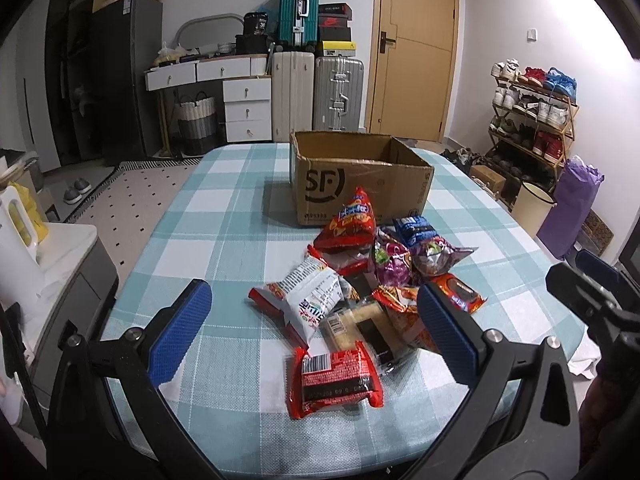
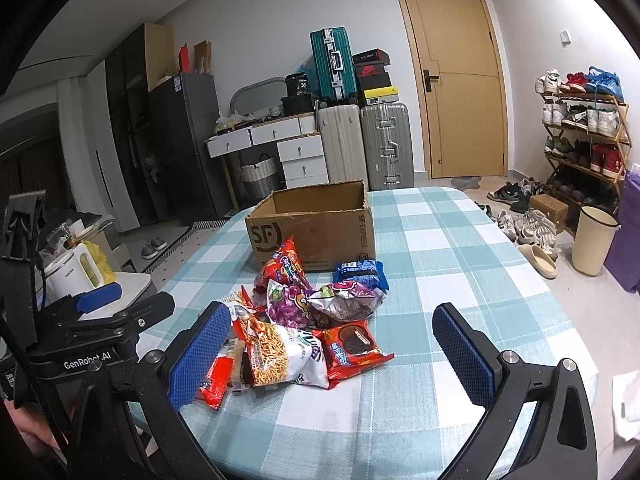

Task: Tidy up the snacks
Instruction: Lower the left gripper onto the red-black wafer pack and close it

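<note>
A pile of snack packs (image 1: 360, 280) lies on the checked tablecloth in front of an open cardboard box (image 1: 360, 176). A red wafer pack (image 1: 334, 380) is nearest me, with a white-red pack (image 1: 308, 300) behind it. My left gripper (image 1: 316, 332) is open and empty, its jaws either side of the near packs. In the right wrist view the pile (image 2: 312, 320) and the box (image 2: 312, 228) show again, with a red cookie pack (image 2: 352, 348) and a blue pack (image 2: 360, 274). My right gripper (image 2: 332, 356) is open and empty above the pile's near side.
The table (image 1: 200, 216) has a blue-white checked cloth. Suitcases (image 1: 316, 92), a drawer desk (image 1: 240, 92) and a door (image 1: 416, 48) stand behind. A shoe rack (image 2: 584, 136), a bin (image 2: 592, 240) and shoes are on the right. A white kettle (image 2: 76, 272) stands at the left.
</note>
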Demonstrator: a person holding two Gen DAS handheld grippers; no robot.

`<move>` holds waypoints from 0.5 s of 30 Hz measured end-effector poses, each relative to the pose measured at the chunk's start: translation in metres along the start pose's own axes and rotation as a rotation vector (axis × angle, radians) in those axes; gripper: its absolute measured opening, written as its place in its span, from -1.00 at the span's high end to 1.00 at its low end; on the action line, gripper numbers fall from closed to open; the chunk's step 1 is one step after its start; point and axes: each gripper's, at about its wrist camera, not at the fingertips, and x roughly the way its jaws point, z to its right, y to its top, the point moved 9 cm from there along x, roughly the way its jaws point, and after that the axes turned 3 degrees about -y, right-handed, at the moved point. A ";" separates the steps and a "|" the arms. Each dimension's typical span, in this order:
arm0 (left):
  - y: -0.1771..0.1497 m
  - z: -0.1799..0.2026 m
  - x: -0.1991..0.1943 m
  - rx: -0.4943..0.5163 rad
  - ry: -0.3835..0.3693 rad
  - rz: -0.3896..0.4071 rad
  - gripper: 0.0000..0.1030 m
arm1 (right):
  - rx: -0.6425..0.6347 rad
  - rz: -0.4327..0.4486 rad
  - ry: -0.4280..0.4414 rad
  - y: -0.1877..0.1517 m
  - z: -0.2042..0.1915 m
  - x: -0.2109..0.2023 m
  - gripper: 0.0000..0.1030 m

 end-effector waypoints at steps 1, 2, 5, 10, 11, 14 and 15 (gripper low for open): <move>-0.002 0.000 0.003 -0.002 -0.009 -0.006 -0.99 | 0.002 -0.002 -0.001 -0.001 0.001 0.002 -0.99; -0.004 0.001 0.005 -0.005 -0.022 -0.015 -0.99 | 0.004 -0.004 -0.001 -0.001 0.001 0.003 -0.99; -0.013 0.003 0.015 -0.006 -0.050 -0.047 -0.99 | 0.014 -0.013 -0.001 -0.004 0.004 0.007 -0.99; -0.033 0.003 0.032 -0.008 -0.080 -0.097 -0.99 | 0.012 -0.024 -0.005 -0.009 0.007 0.013 -0.99; -0.036 0.002 0.033 -0.013 -0.082 -0.107 -0.99 | 0.014 -0.026 -0.005 -0.010 0.008 0.014 -0.99; -0.046 -0.002 0.040 -0.030 -0.092 -0.136 -0.99 | 0.021 -0.035 -0.005 -0.013 0.011 0.020 -0.99; -0.049 -0.003 0.043 -0.033 -0.095 -0.147 -0.99 | 0.023 -0.038 -0.004 -0.014 0.012 0.021 -0.99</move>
